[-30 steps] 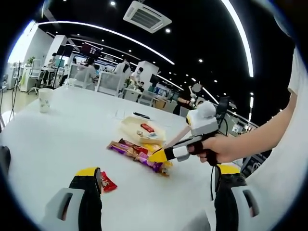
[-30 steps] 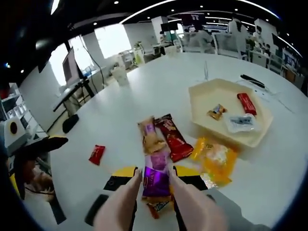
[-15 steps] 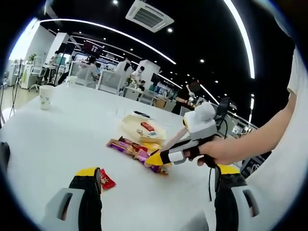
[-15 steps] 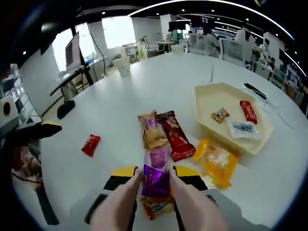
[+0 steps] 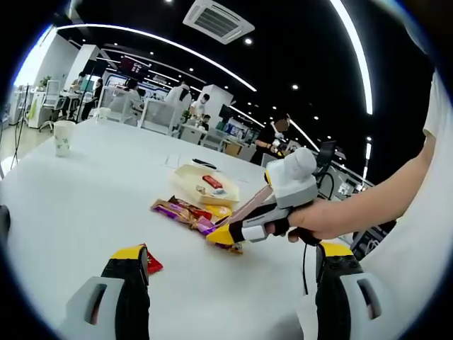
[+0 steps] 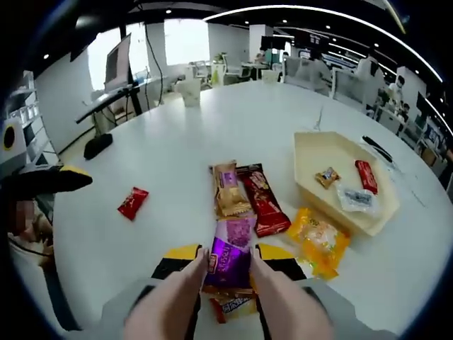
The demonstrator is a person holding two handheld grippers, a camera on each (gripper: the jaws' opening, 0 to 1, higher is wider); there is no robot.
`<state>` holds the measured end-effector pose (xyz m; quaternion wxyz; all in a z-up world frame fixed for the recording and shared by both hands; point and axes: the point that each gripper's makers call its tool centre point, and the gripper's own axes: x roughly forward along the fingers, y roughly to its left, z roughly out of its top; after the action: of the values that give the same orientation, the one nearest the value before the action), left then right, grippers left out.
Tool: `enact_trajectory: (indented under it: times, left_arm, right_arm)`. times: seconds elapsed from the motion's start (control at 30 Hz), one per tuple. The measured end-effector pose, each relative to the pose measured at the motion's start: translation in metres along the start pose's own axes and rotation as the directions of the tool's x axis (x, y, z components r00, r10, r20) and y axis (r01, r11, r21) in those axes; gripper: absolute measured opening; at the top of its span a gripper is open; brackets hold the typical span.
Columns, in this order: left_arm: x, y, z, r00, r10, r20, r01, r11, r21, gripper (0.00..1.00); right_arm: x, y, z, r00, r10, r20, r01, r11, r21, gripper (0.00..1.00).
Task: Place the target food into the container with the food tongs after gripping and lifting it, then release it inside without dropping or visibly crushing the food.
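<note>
Beige food tongs run up between the jaws of my right gripper, which is shut on them. The tong tips pinch a purple snack packet; I cannot tell whether it is clear of the table. Just beyond lie a pink-purple packet, a tan packet, a dark red packet and an orange packet. The cream hexagonal tray sits to the right with three small packets in it. My left gripper hangs open over bare table. From there, a hand holds the right gripper above the packets.
A small red packet lies alone left of the pile and shows by my left jaw. A paper cup stands far off on the white table. The left gripper shows at the table's left edge. People and desks fill the background.
Both views have shifted slightly with the hands. The purple packet stays pinched in the tongs, and the pile and tray now sit a little farther from the right gripper.
</note>
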<state>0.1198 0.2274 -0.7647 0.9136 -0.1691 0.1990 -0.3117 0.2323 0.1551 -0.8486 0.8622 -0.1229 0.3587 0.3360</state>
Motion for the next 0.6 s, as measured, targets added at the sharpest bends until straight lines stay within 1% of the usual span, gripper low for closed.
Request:
enact_trajectory:
  times: [0.1, 0.23, 0.27, 0.33, 0.43, 0.5, 0.6]
  left_arm:
    - [-0.0011, -0.0005, -0.0001, 1.0, 0.002, 0.002, -0.002, 1.0, 0.001, 0.99]
    - [-0.0017, -0.0015, -0.0012, 1.0, 0.002, 0.002, -0.002, 1.0, 0.001, 0.98]
    - [-0.0015, -0.0018, -0.0018, 1.0, 0.002, 0.001, -0.002, 1.0, 0.003, 0.98]
    - [-0.001, -0.0029, -0.0024, 1.0, 0.001, -0.003, -0.001, 1.0, 0.004, 0.98]
    - [-0.0004, -0.0039, -0.0021, 1.0, -0.001, -0.001, 0.001, 1.0, 0.01, 0.98]
    - [0.0, -0.0043, -0.0024, 1.0, -0.001, -0.004, 0.001, 1.0, 0.009, 0.98]
    - [0.0004, -0.0035, -0.0022, 1.0, 0.0, -0.005, 0.0, 1.0, 0.012, 0.98]
  right_arm:
    - [-0.0002, -0.0008, 0.0, 1.0, -0.003, -0.004, 0.003, 1.0, 0.031, 0.29]
    - [-0.0009, -0.0007, -0.0006, 1.0, 0.001, -0.005, -0.001, 0.999, 0.034, 0.28]
    - [-0.0008, -0.001, -0.0009, 1.0, 0.002, -0.005, -0.002, 1.0, 0.015, 0.28]
    - [-0.0007, 0.0002, -0.0011, 1.0, -0.006, -0.001, 0.007, 1.0, 0.013, 0.29]
    - [-0.0008, 0.002, -0.0018, 1.0, -0.013, 0.006, 0.013, 1.0, -0.024, 0.29]
    - [-0.001, 0.0021, -0.0017, 1.0, -0.013, 0.007, 0.013, 0.999, -0.035, 0.29]
    - [-0.0012, 0.0015, -0.0013, 1.0, -0.009, 0.008, 0.009, 0.999, -0.032, 0.29]
